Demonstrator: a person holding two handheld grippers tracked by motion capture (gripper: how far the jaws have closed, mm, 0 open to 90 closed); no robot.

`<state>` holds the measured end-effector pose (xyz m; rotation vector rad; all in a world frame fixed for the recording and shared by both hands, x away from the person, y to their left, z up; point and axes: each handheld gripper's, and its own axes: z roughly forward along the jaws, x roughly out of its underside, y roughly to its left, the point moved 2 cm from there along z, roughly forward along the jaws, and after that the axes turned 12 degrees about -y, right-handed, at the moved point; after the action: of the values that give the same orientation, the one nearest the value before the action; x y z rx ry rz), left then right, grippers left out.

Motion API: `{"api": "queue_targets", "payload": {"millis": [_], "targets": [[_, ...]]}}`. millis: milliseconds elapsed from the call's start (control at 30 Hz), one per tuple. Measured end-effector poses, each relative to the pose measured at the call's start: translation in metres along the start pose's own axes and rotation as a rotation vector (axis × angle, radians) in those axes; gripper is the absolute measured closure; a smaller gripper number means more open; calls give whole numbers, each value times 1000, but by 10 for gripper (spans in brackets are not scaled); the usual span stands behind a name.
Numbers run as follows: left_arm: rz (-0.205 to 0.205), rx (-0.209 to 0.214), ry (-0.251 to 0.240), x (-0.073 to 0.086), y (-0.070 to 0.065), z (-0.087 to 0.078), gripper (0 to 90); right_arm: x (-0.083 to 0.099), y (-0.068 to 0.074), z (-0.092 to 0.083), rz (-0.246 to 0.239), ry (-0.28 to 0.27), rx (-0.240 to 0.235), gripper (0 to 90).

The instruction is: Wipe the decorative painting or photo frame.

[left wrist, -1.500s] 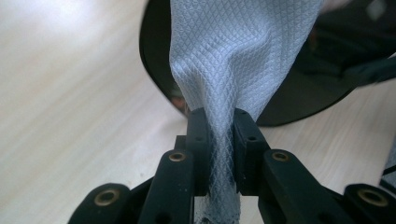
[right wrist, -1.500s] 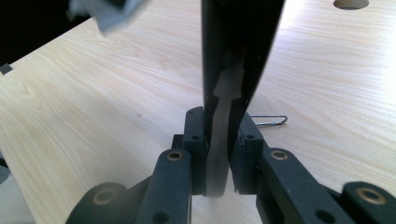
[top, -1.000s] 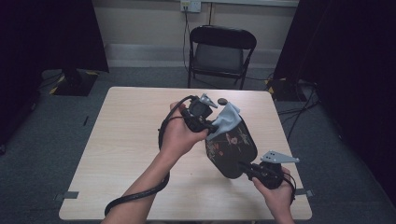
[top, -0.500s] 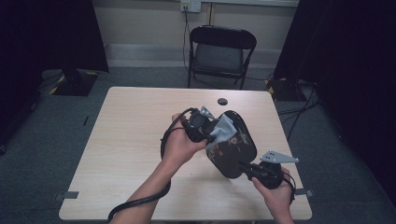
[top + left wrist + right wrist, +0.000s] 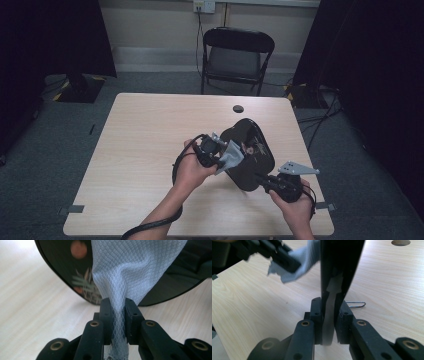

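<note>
A black oval lacquer tray [image 5: 252, 147] with a flower pattern is held tilted above the table, its near rim between the jaws of my right gripper [image 5: 259, 177], which is shut on it. In the right gripper view the tray [image 5: 339, 260] rises edge-on from that gripper [image 5: 329, 315]. My left gripper [image 5: 220, 157] is shut on a pale grey cloth [image 5: 231, 156] that lies against the tray's left face. In the left gripper view the quilted cloth [image 5: 125, 270] runs up from that gripper [image 5: 117, 315] onto the tray [image 5: 62, 270].
The light wooden table [image 5: 145, 145] has a round cable hole [image 5: 238, 108] near its far edge. A bent wire clip [image 5: 355, 305] lies on the tabletop beyond the right gripper. A black folding chair [image 5: 235, 55] stands behind the table.
My left hand has come down and toward me with the cloth, sliding along the tray's face. The right hand and the tray's near rim have stayed put.
</note>
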<state>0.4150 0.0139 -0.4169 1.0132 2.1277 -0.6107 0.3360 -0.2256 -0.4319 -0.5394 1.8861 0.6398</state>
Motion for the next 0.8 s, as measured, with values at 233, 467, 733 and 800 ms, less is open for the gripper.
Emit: {"api": "queue_targets", "payload": {"millis": [233, 467, 733, 800], "targets": [[-29, -1, 31, 21, 4, 15, 791, 0, 0, 0, 0, 2, 0, 790], [-35, -15, 60, 32, 6, 24, 791, 0, 0, 0, 0, 0, 2, 790], [-30, -31, 101, 47, 5, 35, 790, 0, 0, 0, 3, -1, 1, 790], [-39, -30, 105, 51, 5, 37, 790, 0, 0, 0, 3, 0, 1, 790]]}}
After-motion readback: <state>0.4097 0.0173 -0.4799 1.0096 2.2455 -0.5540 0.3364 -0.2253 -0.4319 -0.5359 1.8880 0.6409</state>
